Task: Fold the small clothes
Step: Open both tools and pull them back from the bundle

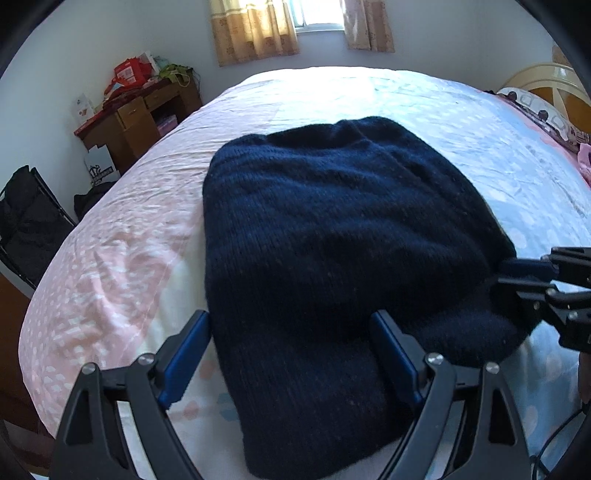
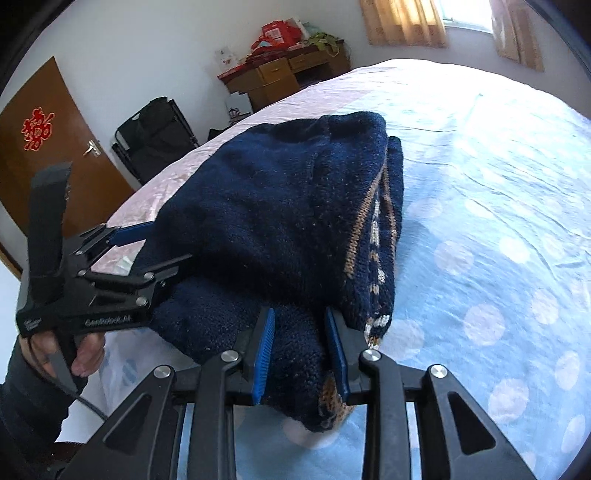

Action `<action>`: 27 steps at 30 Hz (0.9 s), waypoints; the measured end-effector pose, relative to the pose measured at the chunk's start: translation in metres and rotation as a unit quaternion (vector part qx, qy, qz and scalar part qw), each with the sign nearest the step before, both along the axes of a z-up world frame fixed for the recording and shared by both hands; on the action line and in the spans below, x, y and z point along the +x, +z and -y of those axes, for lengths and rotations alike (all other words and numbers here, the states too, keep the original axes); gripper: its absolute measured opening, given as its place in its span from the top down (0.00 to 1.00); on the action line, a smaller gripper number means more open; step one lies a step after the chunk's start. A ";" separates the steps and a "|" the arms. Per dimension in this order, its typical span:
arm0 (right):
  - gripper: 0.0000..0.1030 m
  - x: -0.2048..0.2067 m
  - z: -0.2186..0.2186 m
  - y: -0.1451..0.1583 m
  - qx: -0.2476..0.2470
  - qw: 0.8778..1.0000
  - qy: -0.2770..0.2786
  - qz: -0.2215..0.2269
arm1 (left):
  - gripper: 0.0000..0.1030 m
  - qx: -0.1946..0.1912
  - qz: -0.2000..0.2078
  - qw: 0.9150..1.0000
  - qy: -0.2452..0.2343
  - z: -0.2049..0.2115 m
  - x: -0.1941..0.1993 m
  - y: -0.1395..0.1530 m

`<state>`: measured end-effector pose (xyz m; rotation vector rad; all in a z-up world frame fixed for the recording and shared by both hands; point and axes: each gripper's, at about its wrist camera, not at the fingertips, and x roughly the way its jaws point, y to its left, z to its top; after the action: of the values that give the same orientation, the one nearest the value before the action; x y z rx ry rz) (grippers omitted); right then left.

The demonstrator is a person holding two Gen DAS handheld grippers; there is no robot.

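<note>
Navy knit sweater [image 2: 280, 206] with tan-and-white patterned band; pink and pale-blue dotted bedsheet [image 2: 498, 229]

Daylight from window [image 1: 319, 16] between curtains [image 1: 255, 29], blowing out far end of bed [image 1: 321, 88]. Sweater [image 1: 332, 221] dark, knit detail mostly lost in left view. Strong fisheye bending, black vignette at corners. Focus fairly sharp, slight softness at edges.

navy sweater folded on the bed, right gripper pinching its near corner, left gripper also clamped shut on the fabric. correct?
One thing is off: the left gripper is open, its jaws standing wide on either side of the navy sweater, as the left wrist view shows. The right gripper does pinch the near corner on the bed.
</note>
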<state>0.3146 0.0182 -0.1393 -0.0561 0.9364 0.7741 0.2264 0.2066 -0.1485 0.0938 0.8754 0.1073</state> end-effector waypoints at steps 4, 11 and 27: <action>0.69 -0.007 0.004 0.004 -0.003 1.000 -0.019 0.007 | 0.13 -0.011 0.008 1.000 0.003 -0.003 -0.011 0.003; 0.31 -0.034 0.006 0.034 -0.009 0.997 -0.061 0.054 | 0.13 -0.006 0.040 0.999 -0.003 0.003 -0.037 0.025; 0.31 -0.121 0.014 0.118 -0.032 0.964 -0.128 0.229 | 0.00 0.002 0.171 0.985 -0.006 0.013 -0.097 0.102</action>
<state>0.1938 0.0037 -0.0217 -0.1613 0.5125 0.4608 0.1294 0.1940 -0.0465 0.0806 0.5320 0.1102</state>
